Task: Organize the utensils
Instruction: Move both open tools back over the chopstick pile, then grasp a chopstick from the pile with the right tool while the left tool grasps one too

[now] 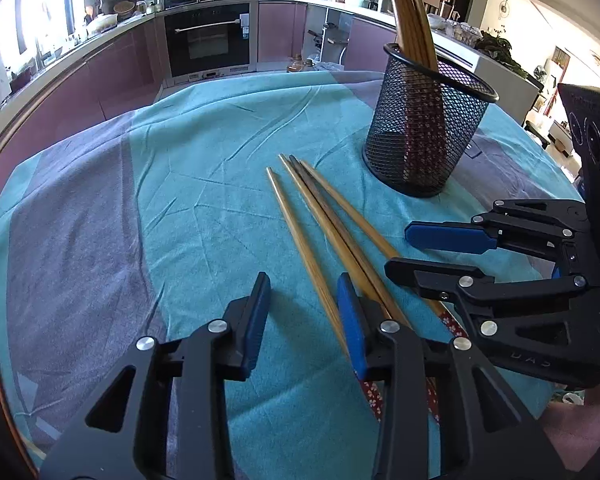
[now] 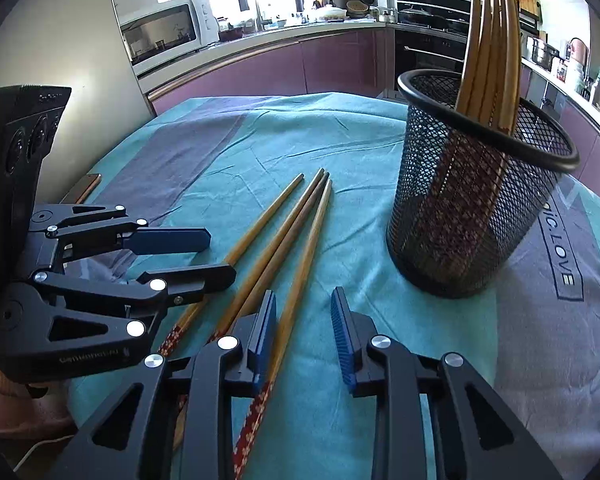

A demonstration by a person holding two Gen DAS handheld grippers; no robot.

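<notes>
Left wrist view, left tool angled down, straddling one chopstick

Four chopsticks lie on the desk, before the mesh holder. More chopsticks stand in it.

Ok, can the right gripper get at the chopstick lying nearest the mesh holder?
Probably yes: that chopstick lies between the right gripper's open jaws, beside one pad, and the mesh holder stands clear to the side.

Left hand-held gripper angled downward, jaws part open, right hand-held gripper alongside, likewise angled, jaws apart
</notes>
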